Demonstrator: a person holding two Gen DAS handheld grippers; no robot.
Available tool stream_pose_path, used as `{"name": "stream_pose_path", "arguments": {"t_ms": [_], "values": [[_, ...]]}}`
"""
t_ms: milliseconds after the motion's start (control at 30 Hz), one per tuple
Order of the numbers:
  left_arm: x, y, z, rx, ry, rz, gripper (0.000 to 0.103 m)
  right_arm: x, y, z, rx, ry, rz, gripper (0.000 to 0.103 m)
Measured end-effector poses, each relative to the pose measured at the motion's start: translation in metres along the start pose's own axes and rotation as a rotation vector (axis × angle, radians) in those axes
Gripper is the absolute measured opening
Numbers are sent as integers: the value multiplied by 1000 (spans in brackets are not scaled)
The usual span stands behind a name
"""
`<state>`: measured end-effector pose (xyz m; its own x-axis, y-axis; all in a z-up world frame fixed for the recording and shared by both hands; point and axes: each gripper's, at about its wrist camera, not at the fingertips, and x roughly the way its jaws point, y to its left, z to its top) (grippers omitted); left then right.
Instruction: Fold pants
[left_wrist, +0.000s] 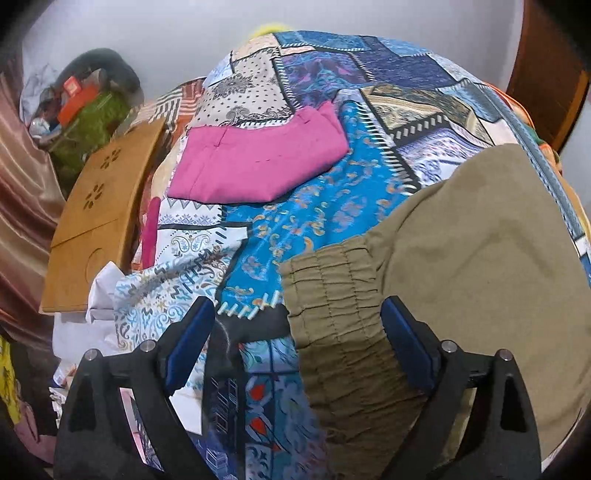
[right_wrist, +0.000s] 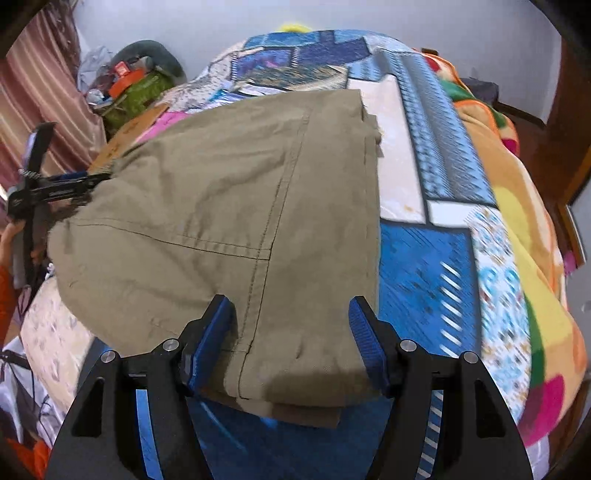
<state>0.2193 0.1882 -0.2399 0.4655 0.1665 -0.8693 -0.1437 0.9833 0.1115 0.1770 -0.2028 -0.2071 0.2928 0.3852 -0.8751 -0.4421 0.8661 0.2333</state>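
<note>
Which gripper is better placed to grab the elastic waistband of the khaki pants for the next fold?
Left. The left gripper is open astride the gathered waistband of the khaki pants; the right gripper straddles the hem end.

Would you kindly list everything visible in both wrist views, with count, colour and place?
khaki pants: one, olive-khaki, folded on the bed, elastic waistband at the left gripper
pink garment: one, magenta, folded flat, farther up the bed
patchwork bedspread: one, blue and multicolour, covering the bed
fleece blanket: one, orange-yellow with bright patches, along the bed's right side
wooden board: one, tan with flower cutouts, at the bed's left edge
clutter pile: one heap, green, orange and grey, by the wall
curtain: one, brownish-pink, far left
left gripper: black with blue pads, open across the waistband
right gripper: black with blue pads, open across the pants' near edge
</note>
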Motion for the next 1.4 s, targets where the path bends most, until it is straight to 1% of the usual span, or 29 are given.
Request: {"name": "stream_pose_path", "arguments": {"t_ms": [100,200,300,400,467,633,733,800,933,1067,1100,1133,1200,1267,1367,1400], "values": [[-2,2,0,0,-3,0,93,4,10,4,-20,-17,-7,62],[-15,5,-2,-49,2,-28,92,3,10,2,-13,-23,-10,62],[-42,9,-10,-115,-36,-88,92,-2,7,-4,0,-32,-6,63],[-72,10,-27,-180,-65,-162,92,-11,5,-9,1,-47,-14,63],[-88,6,-42,-194,-65,-210,92,-14,5,-11,3,-49,-8,63],[-107,-6,-74,-207,-40,-251,92,-23,10,-17,-21,-51,-37,63],[-108,-12,-91,-233,-11,-289,92,-30,19,-12,-65,-67,-72,63],[-108,-18,-101,-252,8,-332,92,-35,29,-7,-99,-89,-75,63],[-104,-28,-114,-280,34,-414,92,-38,55,11,-154,-144,-42,63],[-91,-31,-118,-328,76,-486,92,-27,83,27,-209,-170,-12,63],[-86,-29,-119,-359,90,-514,92,-25,88,28,-223,-168,-12,63],[-83,-27,-119,-386,100,-525,92,-20,94,31,-240,-169,-10,63],[-77,-22,-119,-443,99,-555,92,-8,105,34,-275,-162,-13,63],[-73,-19,-118,-472,98,-579,92,3,110,35,-292,-140,-17,63],[-60,-10,-117,-570,93,-644,95,24,110,30,-305,-49,-8,63],[-55,-8,-116,-600,96,-662,96,25,108,28,-298,-52,5,64]]}}
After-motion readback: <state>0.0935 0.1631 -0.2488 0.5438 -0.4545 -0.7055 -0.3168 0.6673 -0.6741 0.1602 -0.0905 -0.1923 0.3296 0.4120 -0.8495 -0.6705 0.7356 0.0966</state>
